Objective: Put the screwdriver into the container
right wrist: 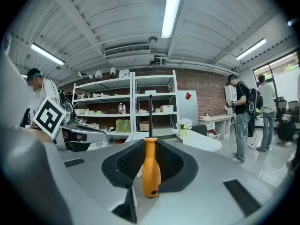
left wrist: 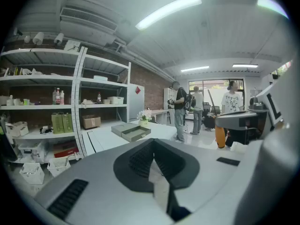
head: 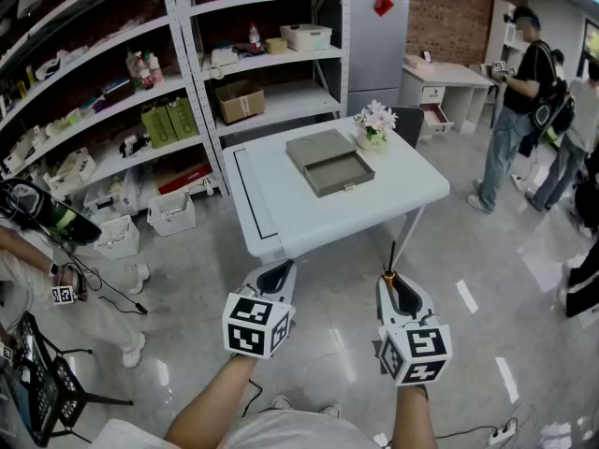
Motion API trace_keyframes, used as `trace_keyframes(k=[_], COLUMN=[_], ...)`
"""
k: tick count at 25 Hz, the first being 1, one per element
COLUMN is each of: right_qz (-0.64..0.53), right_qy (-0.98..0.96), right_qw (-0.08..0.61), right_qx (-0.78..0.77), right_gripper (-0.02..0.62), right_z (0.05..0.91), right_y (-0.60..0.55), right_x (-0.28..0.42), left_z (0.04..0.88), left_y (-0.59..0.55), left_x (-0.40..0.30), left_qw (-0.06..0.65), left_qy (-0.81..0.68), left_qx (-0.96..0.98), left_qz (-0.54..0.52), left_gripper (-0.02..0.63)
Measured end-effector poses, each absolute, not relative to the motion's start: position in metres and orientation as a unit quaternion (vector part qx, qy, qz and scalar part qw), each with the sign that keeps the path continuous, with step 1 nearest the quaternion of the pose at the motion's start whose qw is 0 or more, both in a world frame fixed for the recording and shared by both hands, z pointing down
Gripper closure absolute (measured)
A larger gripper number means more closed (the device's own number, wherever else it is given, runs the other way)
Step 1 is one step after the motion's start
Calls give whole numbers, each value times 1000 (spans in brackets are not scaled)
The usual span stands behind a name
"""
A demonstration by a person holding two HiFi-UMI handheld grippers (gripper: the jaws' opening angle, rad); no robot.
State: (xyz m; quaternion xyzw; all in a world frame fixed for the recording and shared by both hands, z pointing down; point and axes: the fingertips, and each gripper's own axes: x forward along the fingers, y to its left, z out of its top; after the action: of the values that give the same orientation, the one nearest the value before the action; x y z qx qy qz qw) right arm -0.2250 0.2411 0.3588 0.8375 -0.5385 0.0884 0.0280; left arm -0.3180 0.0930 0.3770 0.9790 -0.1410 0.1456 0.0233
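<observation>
The right gripper (head: pixel 395 290) squeezes the screwdriver (right wrist: pixel 151 168) in its fingers, the left gripper (head: pixel 276 275) is closed and empty; next, reach the far container (head: pixel 339 171).

Bright ceiling tubes (right wrist: pixel 171 8), fisheye-warped edges, sharp

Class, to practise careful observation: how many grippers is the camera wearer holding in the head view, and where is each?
2. The left gripper is at lower left, jaws shut with nothing between them. The right gripper is at lower right, closed on an orange-handled screwdriver. Neither is hidden.
</observation>
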Motion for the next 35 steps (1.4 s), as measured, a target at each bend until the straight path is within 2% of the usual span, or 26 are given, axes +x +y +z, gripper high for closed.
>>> trace_keyframes(k=[19,35], right_qz=[103,131], right_qy=[-559,-548], right_qw=[5,21], right_qx=[822,826], right_gripper=[520,520], right_z=[377,408], right_y=[257,161], right_x=[-181,-68], left_z=[390,420], left_y=[111,8], left_x=[-267,-151], left_qw=[17,28], left_qy=[-149,-141], left_qx=[977,975], left_qz=[154,168], left_gripper=[601,601])
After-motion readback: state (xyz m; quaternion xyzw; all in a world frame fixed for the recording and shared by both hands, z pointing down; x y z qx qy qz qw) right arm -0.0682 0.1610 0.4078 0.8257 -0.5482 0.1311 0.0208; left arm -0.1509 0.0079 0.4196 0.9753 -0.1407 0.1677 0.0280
